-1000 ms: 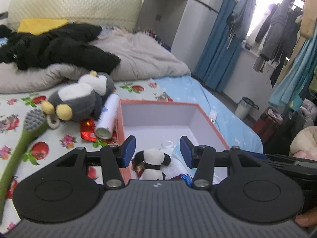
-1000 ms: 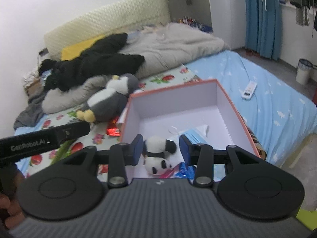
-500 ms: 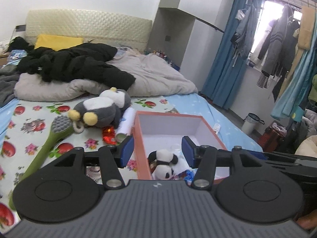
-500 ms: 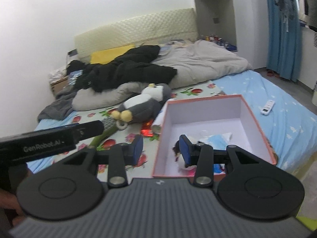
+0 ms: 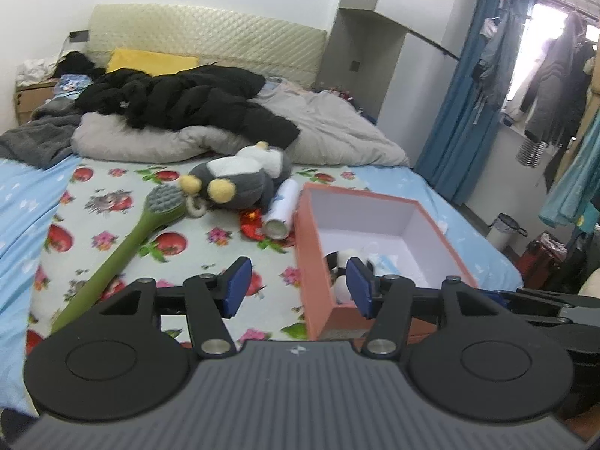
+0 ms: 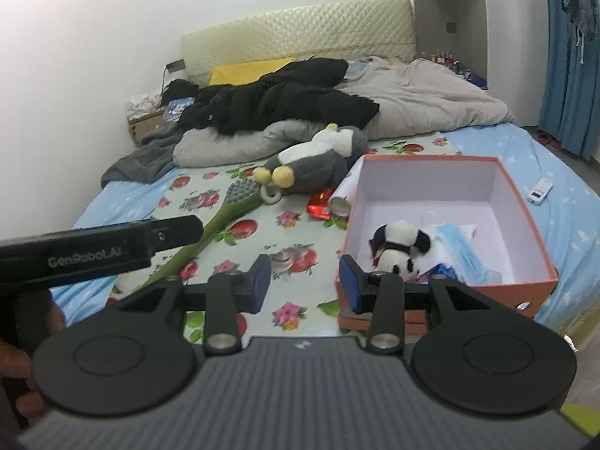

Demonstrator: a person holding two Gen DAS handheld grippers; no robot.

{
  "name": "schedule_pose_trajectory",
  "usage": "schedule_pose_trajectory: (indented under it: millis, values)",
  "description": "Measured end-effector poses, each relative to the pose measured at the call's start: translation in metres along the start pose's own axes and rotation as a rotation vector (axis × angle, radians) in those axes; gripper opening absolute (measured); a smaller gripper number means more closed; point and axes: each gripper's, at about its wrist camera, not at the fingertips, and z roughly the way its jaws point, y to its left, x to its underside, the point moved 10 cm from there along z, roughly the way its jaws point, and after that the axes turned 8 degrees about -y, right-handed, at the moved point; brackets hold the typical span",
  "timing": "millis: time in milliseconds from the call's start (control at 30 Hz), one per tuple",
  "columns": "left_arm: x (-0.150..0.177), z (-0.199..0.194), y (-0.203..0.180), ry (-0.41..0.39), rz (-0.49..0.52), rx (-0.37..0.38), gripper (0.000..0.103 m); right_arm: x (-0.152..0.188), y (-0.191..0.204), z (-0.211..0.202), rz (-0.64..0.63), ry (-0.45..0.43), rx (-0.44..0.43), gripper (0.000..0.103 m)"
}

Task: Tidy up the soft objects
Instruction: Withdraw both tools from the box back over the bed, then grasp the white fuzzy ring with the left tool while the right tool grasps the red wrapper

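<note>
Now I judge the grey and white plush penguin [image 5: 240, 182] lies far-left of my empty, opening left gripper [image 5: 296, 288]; the right gripper [image 6: 303, 281] is spread, empty, and farther from it.

panda toy [image 5: 343, 262]: partly hidden by box wall [image 5: 313, 262] | brush handle [image 5: 93, 285]: end hidden

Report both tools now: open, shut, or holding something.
Left tool: jaws opening, nothing between them.
Right tool: open, holding nothing.
</note>
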Motion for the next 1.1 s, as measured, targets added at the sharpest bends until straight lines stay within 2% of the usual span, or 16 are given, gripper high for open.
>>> schedule_pose_trajectory:
  millis: [267,567,833,1100]
  values:
    - [0.023,-0.012,0.042,0.020,-0.044,-0.083,0.062,0.026,0.033,0.018,-0.033,0.062,-0.045,0.043]
    - [0.042,0.010,0.087,0.074,-0.119,-0.135,0.062,0.035,0.054,0.051,-0.064,0.104,-0.043,0.043]
    - [0.037,0.063,0.117,0.118,-0.139,-0.155,0.062,0.029,0.049,0.101,-0.041,0.123,-0.003,0.043]
    - [0.028,0.152,0.149,0.157,-0.150,-0.167,0.062,0.026,0.035,0.172,-0.053,0.162,0.012,0.043]
